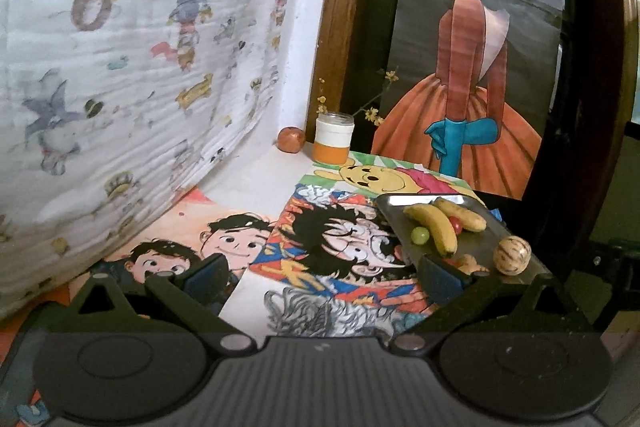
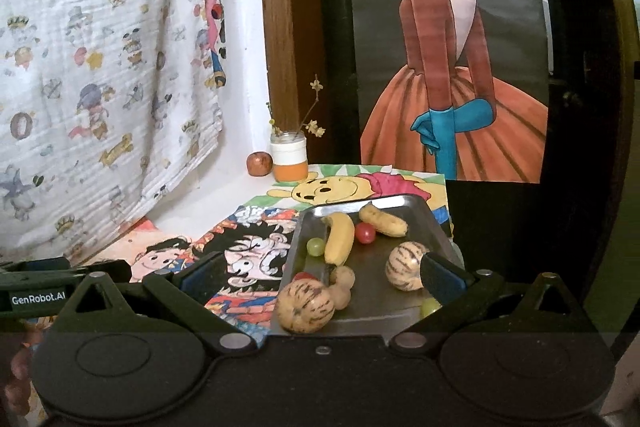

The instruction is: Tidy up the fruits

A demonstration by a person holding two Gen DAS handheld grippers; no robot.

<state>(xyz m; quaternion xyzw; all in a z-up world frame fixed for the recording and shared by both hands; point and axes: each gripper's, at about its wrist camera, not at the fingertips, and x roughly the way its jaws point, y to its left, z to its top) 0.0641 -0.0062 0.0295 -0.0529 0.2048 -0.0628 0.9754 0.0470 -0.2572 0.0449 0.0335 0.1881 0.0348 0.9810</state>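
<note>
Both claws stand apart and empty. Right gripper hangs at the near edge of the metal tray — the striped melon lies lower centre, between its fingers; left gripper is off-side.

Soft, even indoor light fills both wrist views, brightest on the white printed cloth at left. Fisheye distortion bends the door frame and blackens the corners. The metal tray shows mild glare along its far rim.

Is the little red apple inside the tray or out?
Out. The apple sits by the jar at the wall, apart from the tray.
</note>
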